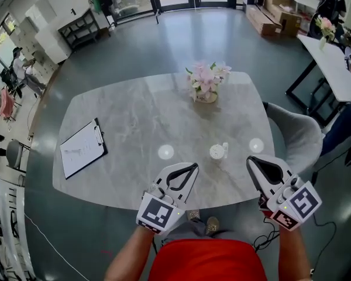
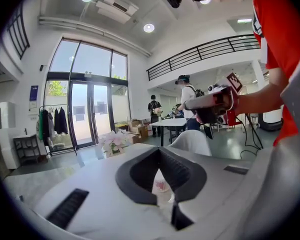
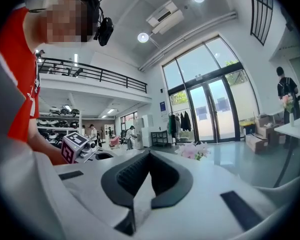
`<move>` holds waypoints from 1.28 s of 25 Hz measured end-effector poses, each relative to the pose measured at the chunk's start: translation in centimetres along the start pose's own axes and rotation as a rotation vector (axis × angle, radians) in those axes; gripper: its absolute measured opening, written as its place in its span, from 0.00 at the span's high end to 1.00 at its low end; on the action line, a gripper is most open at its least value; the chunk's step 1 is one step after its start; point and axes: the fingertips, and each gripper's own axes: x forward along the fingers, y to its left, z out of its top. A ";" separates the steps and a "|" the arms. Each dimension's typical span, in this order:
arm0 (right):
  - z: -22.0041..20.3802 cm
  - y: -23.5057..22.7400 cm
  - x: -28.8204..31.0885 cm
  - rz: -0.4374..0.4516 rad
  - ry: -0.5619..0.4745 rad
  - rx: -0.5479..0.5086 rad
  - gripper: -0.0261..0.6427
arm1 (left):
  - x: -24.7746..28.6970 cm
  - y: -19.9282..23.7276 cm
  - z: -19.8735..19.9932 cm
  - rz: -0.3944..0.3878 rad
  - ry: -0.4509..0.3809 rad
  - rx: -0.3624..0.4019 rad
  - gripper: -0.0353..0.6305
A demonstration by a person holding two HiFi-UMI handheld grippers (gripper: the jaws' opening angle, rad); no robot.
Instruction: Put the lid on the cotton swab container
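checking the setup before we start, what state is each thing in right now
left gripper: shut, empty
right gripper: shut, empty
cotton swab container: upright on the table, untouched; too small to tell if capped
clipboard: lying flat, paper clipped in
flower pot: upright at the table's far side
chair: empty, at the table's right

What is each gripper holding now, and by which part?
Nothing. The left gripper and right gripper are both shut and empty, short of the cotton swab container, which stands untouched on the table.
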 end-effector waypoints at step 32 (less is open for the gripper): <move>-13.9 -5.2 6.7 0.179 0.498 0.040 0.60 | 11.6 -1.2 -13.5 -0.379 0.386 0.087 0.48</move>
